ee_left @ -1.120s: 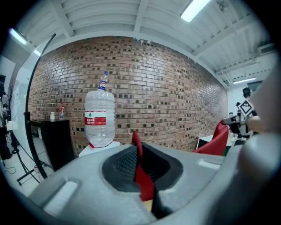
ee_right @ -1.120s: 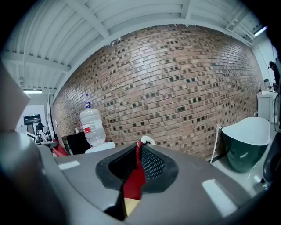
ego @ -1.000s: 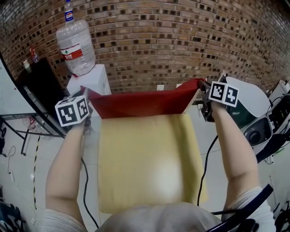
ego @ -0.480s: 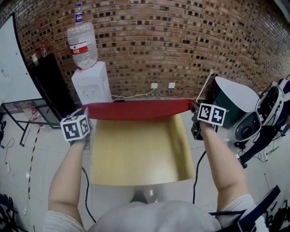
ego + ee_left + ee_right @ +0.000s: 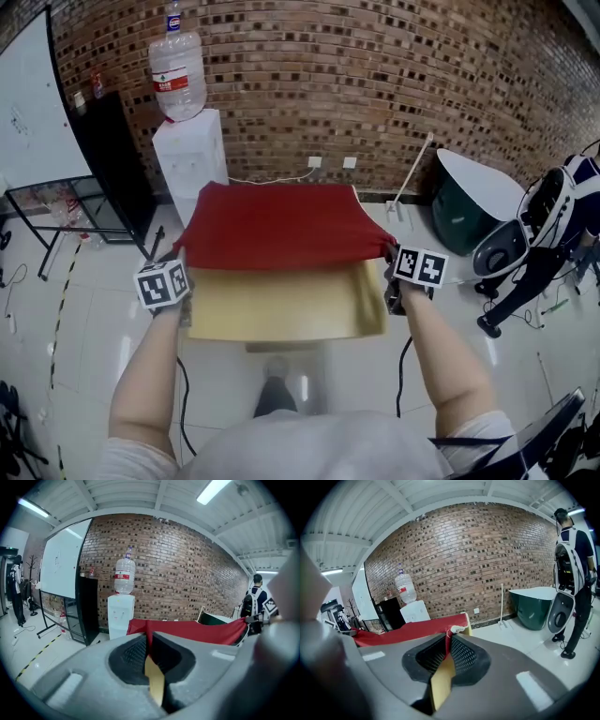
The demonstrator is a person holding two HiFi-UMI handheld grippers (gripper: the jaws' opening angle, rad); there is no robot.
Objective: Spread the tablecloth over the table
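Btwn left gripper (image 5: 180, 256) and right gripper (image 5: 389, 251), each pinched tight on a near corner, the tablecloth (image 5: 281, 225) has its held edge running gripper to gripper, red face up, reaching away toward the brick wall (image 5: 375, 84), vs a sec ago: held higher, mostly yellow underside showing.

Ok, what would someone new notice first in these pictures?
The red cloth with its yellow underside, stretched out in the middle, with the left gripper and right gripper each shut on one side of it. Behind it stands a brick wall, with a water cooler at the left and a green tub at the right.
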